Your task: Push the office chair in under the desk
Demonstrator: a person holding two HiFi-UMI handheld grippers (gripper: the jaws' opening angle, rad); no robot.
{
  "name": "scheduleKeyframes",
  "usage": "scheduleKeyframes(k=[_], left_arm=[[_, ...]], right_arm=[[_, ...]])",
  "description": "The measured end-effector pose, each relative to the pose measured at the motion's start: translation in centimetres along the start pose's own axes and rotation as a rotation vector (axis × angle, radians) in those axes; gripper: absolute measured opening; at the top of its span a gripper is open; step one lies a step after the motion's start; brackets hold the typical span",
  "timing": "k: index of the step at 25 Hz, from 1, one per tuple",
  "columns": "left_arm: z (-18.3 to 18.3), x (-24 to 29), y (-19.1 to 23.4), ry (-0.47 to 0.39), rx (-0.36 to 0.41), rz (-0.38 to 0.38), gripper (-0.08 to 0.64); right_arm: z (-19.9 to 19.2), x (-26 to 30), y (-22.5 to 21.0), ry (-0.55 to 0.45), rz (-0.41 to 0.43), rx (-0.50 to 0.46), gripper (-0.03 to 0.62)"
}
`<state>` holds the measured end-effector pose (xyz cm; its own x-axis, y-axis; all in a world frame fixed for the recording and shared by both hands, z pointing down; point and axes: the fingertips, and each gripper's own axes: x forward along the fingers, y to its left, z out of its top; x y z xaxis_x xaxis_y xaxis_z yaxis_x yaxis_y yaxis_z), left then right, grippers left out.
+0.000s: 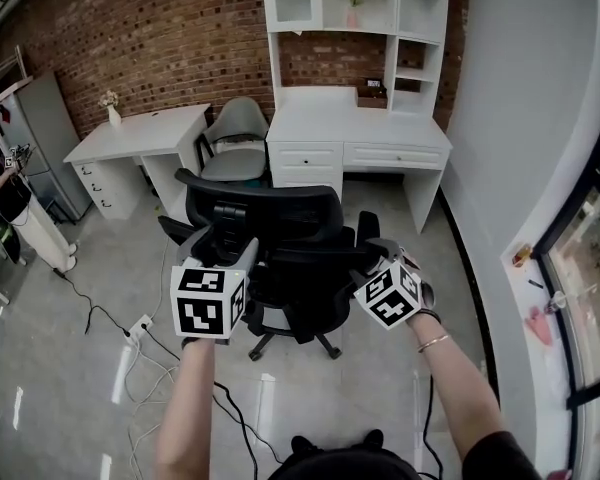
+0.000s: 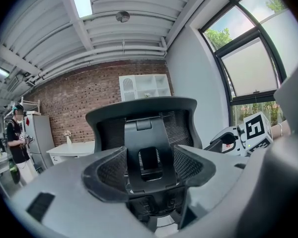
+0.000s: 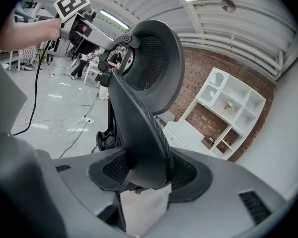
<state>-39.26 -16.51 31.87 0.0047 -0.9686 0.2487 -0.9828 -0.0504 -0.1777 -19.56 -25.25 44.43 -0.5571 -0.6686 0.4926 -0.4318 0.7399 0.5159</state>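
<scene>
A black mesh office chair (image 1: 290, 238) stands on the grey floor with its back toward me, a short way in front of the white desk (image 1: 360, 108) with a hutch. My left gripper (image 1: 242, 253) is at the upper left of the chair back. In the left gripper view its pads close on the headrest's black support stem (image 2: 150, 157). My right gripper (image 1: 372, 253) is at the back's right side. In the right gripper view its jaws stand wide and clamp the edge of the backrest (image 3: 144, 133).
A second white desk (image 1: 145, 133) with a grey chair (image 1: 235, 143) stands at the back left. Cables and a power strip (image 1: 140, 328) lie on the floor to the left. A person (image 1: 10, 198) stands at the far left. A white wall and a window run along the right.
</scene>
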Motion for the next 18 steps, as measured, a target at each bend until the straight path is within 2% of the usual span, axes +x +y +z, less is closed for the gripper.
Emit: scheduleKeyframes(k=[10, 18], left_arm=[[0.3, -1.3, -0.2, -0.011, 0.008, -0.013, 0.295], [0.5, -2.9, -3.4, -0.031, 0.03, -0.058, 0.295]], right_arm=[[0.3, -1.4, 0.6, 0.001, 0.018, -0.002, 0.227], [-1.8, -4.4, 0.6, 0.011, 0.009, 0.005, 0.227]])
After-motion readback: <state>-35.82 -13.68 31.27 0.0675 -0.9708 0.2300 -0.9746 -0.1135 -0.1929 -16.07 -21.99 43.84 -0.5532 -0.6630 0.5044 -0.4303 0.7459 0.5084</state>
